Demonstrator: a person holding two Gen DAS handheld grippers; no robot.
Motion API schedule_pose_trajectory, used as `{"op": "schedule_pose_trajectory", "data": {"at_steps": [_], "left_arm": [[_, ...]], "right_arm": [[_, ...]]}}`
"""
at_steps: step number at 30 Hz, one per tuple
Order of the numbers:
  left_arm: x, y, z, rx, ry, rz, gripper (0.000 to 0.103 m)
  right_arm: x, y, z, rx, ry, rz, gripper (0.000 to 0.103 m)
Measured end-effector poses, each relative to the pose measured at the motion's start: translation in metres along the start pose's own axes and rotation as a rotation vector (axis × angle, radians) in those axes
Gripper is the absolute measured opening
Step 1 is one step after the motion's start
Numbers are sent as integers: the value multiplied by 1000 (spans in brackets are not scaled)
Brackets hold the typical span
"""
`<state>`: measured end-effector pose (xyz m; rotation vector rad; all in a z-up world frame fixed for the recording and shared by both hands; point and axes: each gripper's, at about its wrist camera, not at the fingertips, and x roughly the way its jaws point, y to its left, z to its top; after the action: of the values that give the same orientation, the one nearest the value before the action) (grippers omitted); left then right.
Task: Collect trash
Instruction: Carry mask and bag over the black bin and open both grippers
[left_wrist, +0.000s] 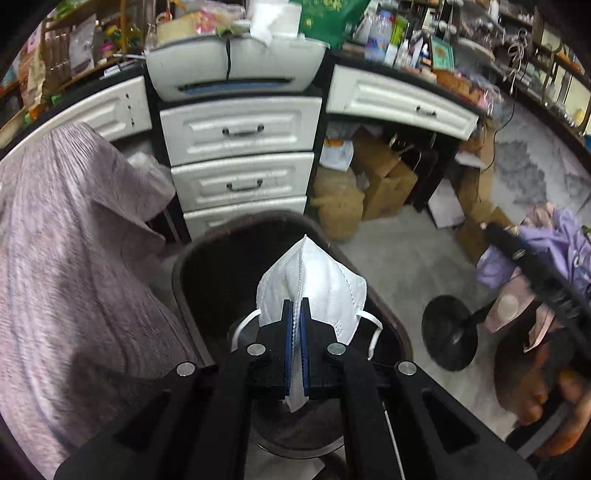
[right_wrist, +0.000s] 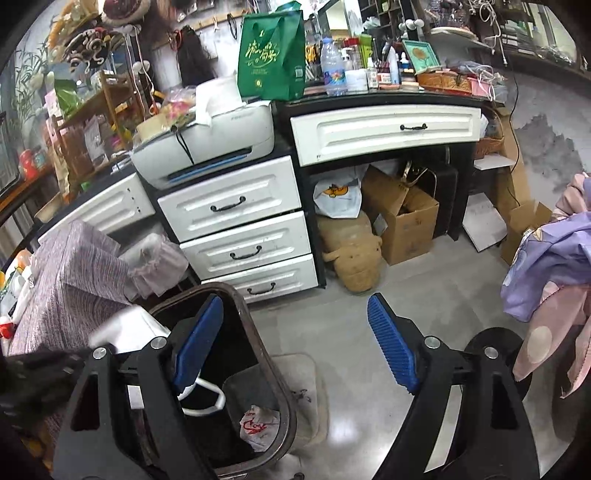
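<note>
My left gripper (left_wrist: 296, 306) is shut on a white folded face mask (left_wrist: 317, 280) and holds it right above the open dark brown trash bin (left_wrist: 184, 266). The mask's ear loops hang at both sides. In the right wrist view my right gripper (right_wrist: 295, 314) is open and empty, its left finger over the bin (right_wrist: 286, 417). The mask's white loop (right_wrist: 207, 397) shows behind that finger. A crumpled white and red wrapper (right_wrist: 258, 424) lies in the bin.
White drawers (right_wrist: 236, 225) with a printer (right_wrist: 207, 144) on top stand behind the bin. Cardboard boxes (right_wrist: 406, 214) and a plush toy (right_wrist: 354, 254) sit under the desk. A purple-grey cloth (left_wrist: 70, 258) hangs left. A black stand base (left_wrist: 450, 332) and clothes (right_wrist: 554, 266) are right.
</note>
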<state>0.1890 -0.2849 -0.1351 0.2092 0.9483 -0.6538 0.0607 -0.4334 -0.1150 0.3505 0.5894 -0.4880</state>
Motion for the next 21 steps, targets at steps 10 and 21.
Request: {"op": "schedule_pose_trajectory", "data": {"at_steps": [10, 21], "left_arm": [[23, 1, -9, -28, 76, -4, 67], [-45, -3, -11, -45, -84, -34, 90]], "right_arm": [[-7, 1, 5, 4, -21, 20, 81], [-7, 7, 7, -11, -11, 36, 87]]}}
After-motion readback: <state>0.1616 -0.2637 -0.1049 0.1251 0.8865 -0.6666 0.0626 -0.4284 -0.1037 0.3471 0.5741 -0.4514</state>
